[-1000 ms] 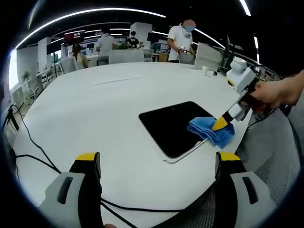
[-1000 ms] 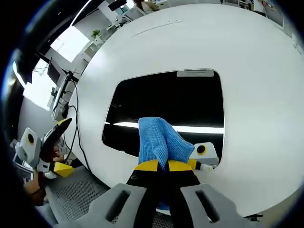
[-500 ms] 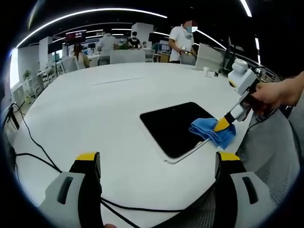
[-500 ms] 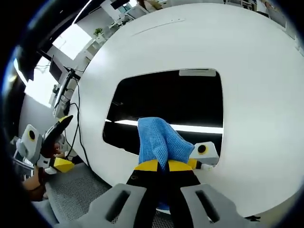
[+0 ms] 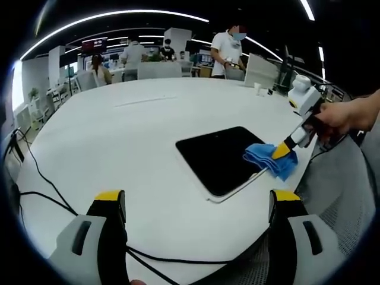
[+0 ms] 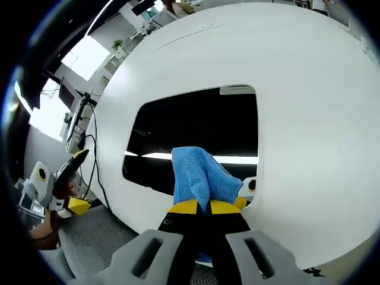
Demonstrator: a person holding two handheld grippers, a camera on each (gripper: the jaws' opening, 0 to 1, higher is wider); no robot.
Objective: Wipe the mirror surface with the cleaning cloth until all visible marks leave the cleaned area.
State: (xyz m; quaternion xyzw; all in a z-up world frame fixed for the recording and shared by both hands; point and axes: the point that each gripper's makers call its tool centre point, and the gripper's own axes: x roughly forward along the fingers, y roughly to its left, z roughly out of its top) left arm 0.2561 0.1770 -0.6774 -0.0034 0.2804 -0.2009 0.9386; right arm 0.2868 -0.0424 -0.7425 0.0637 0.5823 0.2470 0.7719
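Right gripper view: the right gripper [image 6: 198,206] has its yellow-tipped fingers [image 6: 184,206] closed tight on the blue cleaning cloth [image 6: 200,176], which bunches up just ahead of the tips and rests on the near edge of the mirror [image 6: 196,127]. The mirror is a dark rounded rectangle lying flat on the white counter [image 6: 309,107], with a bright strip of light reflected across it beside the cloth. A small white and yellow part [image 6: 249,186] shows at the mirror's near right corner, touching the cloth's side. At far left the left gripper [image 6: 62,184] hangs off the counter's edge, over grey flooring.

Left gripper view gives the wider scene: the left gripper's own fingers [image 5: 110,205] stand wide apart and hold nothing, at the counter's near edge, well apart from the mirror [image 5: 222,157]. A hand [image 5: 341,119] brings the right gripper [image 5: 286,148] in from the right, pressing the cloth [image 5: 270,159] onto the mirror's right corner. A black cable [image 5: 53,205] trails over the counter, and people [image 5: 228,50] stand at desks beyond.
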